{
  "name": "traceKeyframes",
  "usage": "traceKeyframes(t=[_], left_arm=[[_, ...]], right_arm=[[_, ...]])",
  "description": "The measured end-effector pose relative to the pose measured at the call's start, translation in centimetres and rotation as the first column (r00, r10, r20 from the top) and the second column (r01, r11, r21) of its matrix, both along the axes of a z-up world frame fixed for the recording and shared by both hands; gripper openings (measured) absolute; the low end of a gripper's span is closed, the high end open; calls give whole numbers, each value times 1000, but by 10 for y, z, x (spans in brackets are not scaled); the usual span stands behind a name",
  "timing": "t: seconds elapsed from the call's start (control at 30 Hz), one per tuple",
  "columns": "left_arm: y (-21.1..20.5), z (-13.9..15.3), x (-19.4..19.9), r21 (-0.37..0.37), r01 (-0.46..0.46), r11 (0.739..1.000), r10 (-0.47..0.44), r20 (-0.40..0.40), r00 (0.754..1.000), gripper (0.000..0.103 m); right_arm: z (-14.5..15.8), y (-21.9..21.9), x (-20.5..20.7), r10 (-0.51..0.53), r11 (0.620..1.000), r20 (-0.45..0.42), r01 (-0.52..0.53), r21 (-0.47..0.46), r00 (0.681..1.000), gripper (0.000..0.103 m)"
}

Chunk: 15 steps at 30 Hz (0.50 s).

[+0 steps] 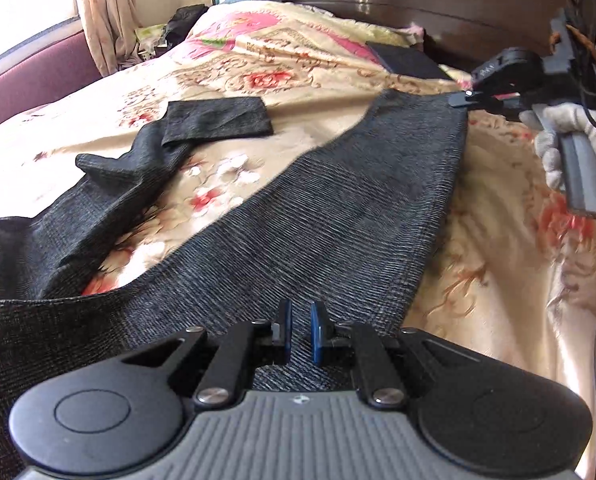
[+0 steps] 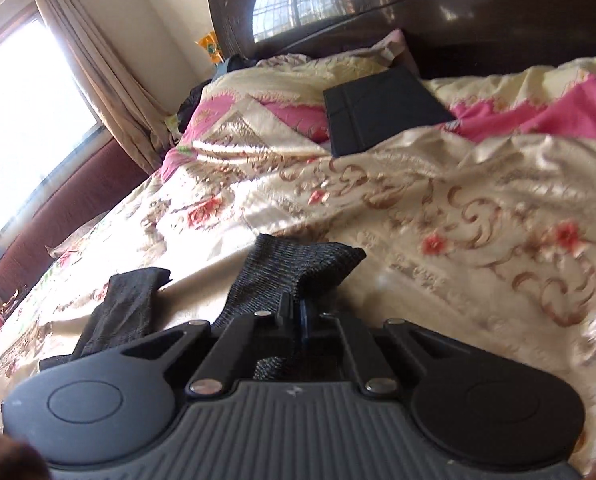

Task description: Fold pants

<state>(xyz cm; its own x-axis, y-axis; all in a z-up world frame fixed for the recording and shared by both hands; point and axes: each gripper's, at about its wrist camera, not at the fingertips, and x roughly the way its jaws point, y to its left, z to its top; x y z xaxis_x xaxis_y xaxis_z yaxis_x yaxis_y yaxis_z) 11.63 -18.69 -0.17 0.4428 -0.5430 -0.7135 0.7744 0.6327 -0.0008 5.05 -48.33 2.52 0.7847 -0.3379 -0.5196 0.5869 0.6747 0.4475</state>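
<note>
Your right gripper (image 2: 299, 312) is clamped on the hem of one leg of the pants (image 1: 317, 216), which lie spread on the bed (image 1: 497, 280). Left gripper (image 1: 299, 332) sits over the waist end, nearly closed; I can't tell if fabric is pinched. Risks: thin hem bite may slip under pull; the other leg (image 1: 146, 152) is twisted and will fold crooked. Waistband is cut off below frame.

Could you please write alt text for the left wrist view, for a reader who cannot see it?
Dark grey pants lie spread on a floral bedspread, one leg crumpled at left. The left gripper pinches the near edge; the right gripper, in a gloved hand, grips the far cuff.
</note>
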Motion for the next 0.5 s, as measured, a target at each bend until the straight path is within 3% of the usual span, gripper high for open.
traceKeyframes(t=[0.1,0.23,0.37,0.5], left_arm=[[-9,-3,-3,-35,9,999,-10,-24,1000,30],[-12,-7,-9,-21,23,1000,-24,-43,999,32],[21,16,-21,-36,30,999,-30,6,1000,36],[69,35,-13,-46,-26,999,29,61,998,40]], right_arm=[[9,-6,-20,-58,997,-34,56,-48,998,3],[-6,-13,-29,-126,988,-173,108,-108,977,4],[-9,-5,-42,-135,978,-252,89,-187,958,4],[3,2,-55,-182,960,-285,106,-260,941,9]])
